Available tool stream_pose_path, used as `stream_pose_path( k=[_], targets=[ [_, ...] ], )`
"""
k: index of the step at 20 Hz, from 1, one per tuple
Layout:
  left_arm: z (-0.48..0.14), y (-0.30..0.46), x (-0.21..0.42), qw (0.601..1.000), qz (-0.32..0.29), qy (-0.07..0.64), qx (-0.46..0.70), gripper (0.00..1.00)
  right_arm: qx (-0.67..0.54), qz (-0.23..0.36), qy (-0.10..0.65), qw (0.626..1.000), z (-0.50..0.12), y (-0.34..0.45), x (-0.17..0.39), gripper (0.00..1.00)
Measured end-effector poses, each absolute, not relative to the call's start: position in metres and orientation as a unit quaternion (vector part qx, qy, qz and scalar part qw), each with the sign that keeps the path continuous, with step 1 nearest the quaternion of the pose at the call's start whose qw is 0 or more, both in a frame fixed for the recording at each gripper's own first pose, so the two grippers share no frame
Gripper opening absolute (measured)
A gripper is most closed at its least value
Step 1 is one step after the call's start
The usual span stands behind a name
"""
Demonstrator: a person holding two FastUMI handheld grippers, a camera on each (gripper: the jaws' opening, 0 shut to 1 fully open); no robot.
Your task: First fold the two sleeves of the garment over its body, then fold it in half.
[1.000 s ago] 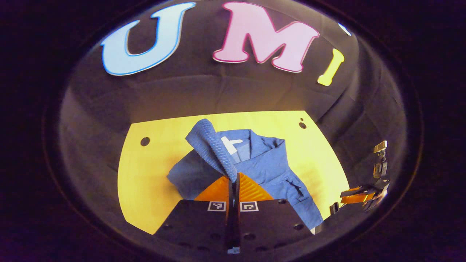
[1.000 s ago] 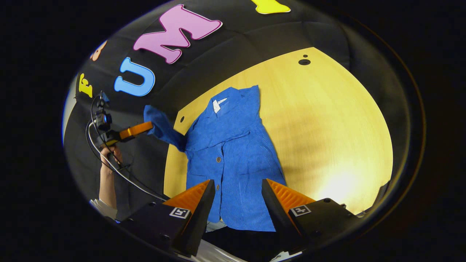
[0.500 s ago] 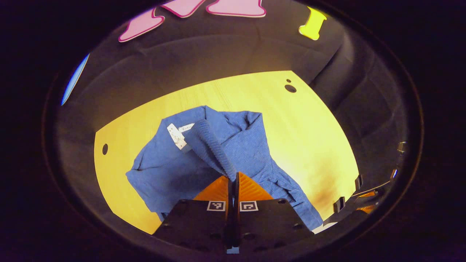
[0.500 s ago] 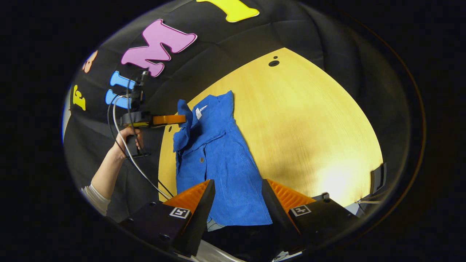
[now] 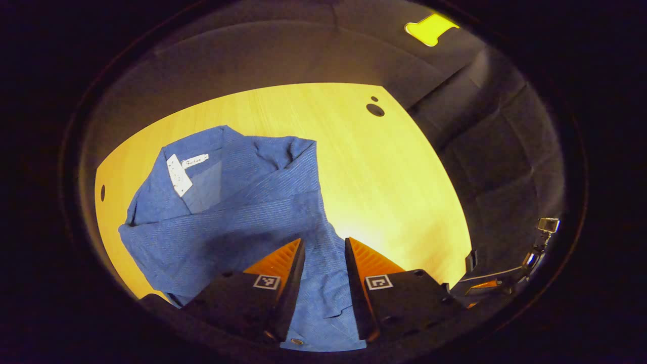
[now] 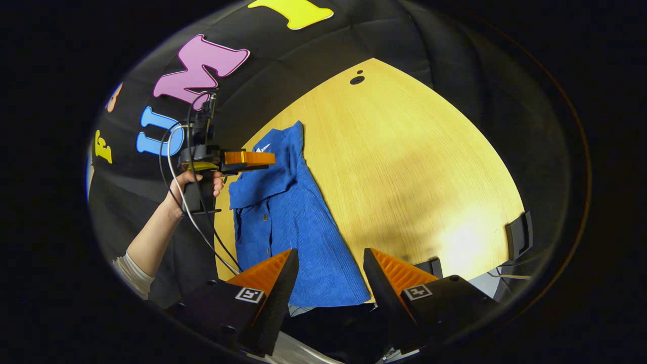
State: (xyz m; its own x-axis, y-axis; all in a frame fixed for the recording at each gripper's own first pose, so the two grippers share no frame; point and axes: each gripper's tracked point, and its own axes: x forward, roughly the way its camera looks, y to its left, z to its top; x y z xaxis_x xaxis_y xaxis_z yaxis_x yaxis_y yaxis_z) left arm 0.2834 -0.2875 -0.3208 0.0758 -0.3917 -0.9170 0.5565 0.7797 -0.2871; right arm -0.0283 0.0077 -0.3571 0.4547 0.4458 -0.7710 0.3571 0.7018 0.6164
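Blue garment lies on wooden table, collar end w/ white label away from the person, one sleeve laid across the body. Left gripper above garment, jaws apart, nothing between them; in right gripper view it sits over the collar area, held by a hand. Right gripper jaws wide apart, empty, near the hem

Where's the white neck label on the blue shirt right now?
In the left gripper view the white label sits inside the shirt collar, upper left, on the wooden table.
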Motion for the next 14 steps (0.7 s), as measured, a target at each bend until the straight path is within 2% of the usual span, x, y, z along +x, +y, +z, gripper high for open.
stream_pose_path(
  k=[1,2,3,6,9,11,14],
  targets=[
    [-0.316,-0.289,0.281,0.737,-0.326,0.588,0.062,0.53,0.384,0.031,0.522,0.761,-0.359,0.009,-0.026,0.84],
    [-0.31,-0.286,0.28,0.745,-0.322,0.581,0.061,0.74,0.383,0.034,0.522,0.761,-0.36,0.012,-0.023,0.84],
    [-0.302,-0.276,0.278,0.754,-0.316,0.572,0.062,0.82,0.381,0.037,0.524,0.761,-0.362,0.015,-0.019,0.84],
    [-0.278,-0.235,0.265,0.783,-0.293,0.546,0.055,0.86,0.36,0.053,0.532,0.764,-0.369,0.029,-0.009,0.85],
    [-0.26,-0.176,0.238,0.807,-0.261,0.53,0.027,0.85,0.335,0.069,0.542,0.767,-0.375,0.045,-0.001,0.96],
    [-0.258,-0.134,0.207,0.811,-0.256,0.527,0.019,0.82,0.307,0.071,0.555,0.77,-0.383,0.054,0.0,0.98],
    [-0.282,-0.041,0.151,0.803,-0.187,0.561,0.07,0.85,0.253,0.08,0.583,0.768,-0.395,0.07,-0.013,0.98]
  ],
)
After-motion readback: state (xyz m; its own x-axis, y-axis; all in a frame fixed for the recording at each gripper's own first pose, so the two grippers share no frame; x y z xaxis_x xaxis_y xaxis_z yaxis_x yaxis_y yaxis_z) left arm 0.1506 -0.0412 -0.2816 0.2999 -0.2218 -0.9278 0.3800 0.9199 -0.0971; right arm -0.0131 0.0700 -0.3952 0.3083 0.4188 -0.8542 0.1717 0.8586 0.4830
